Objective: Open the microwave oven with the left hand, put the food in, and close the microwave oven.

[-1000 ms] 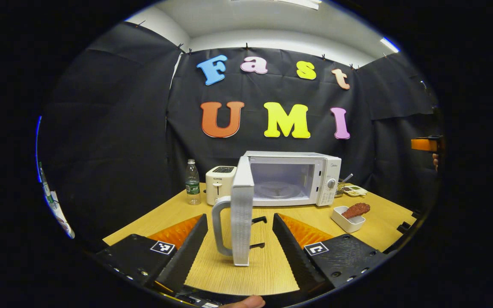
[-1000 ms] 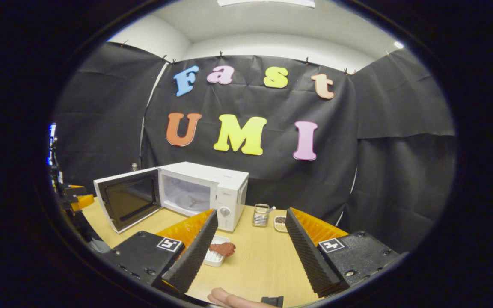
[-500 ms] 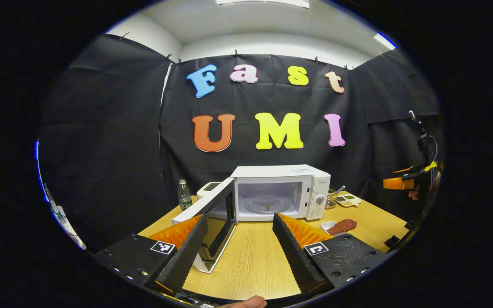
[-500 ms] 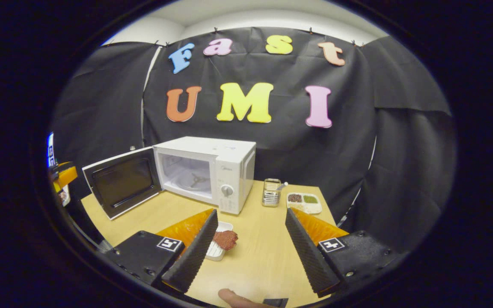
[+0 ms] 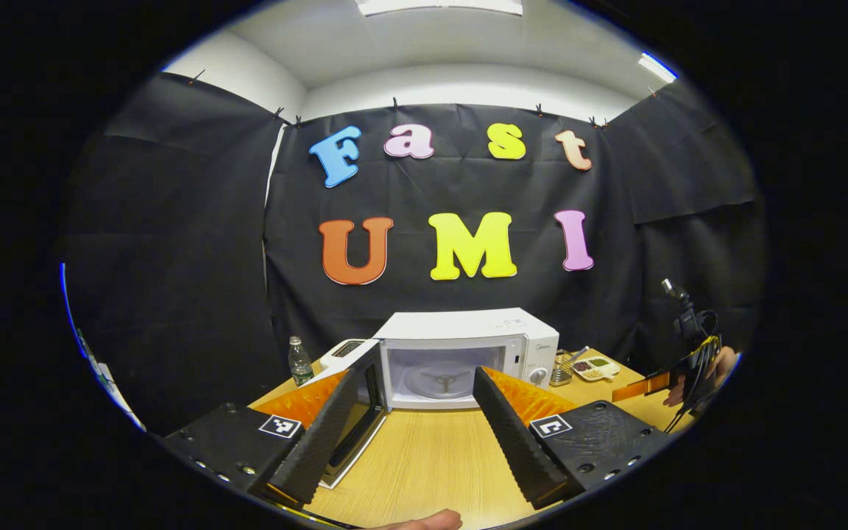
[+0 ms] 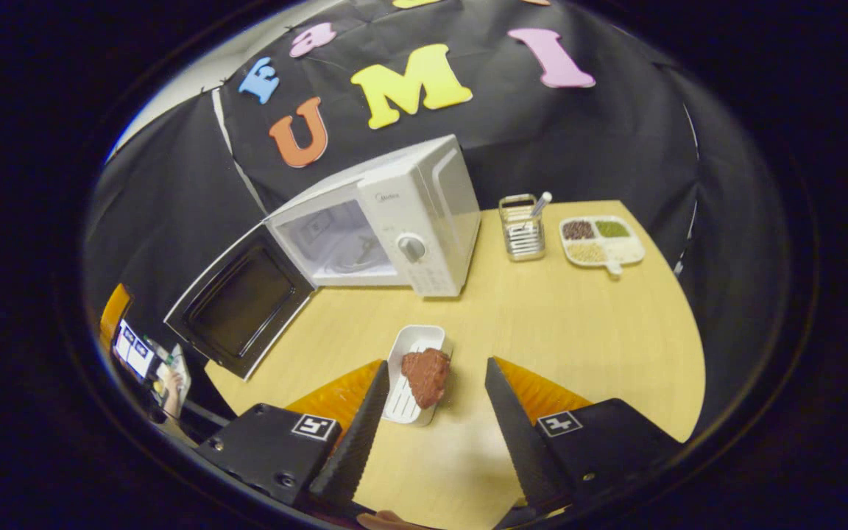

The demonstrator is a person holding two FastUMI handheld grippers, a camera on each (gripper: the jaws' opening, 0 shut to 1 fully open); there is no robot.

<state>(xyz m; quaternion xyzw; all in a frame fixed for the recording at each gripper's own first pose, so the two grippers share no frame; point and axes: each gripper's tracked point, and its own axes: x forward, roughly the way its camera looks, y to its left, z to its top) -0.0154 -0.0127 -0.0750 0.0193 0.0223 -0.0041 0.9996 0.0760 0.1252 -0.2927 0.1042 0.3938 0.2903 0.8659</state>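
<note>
The right tongs (image 6: 431, 434) gape wide above the tabletop (image 6: 578, 331), just short of the white tray (image 6: 405, 383) holding the food (image 6: 425, 374) near the front edge. The left tongs (image 5: 413, 434) are spread wide and empty before the microwave oven (image 5: 468, 353), whose door (image 5: 361, 412) hangs open toward the left edge.

Black cloth walls (image 5: 174, 243) surround a wooden table (image 6: 578, 324)
</note>
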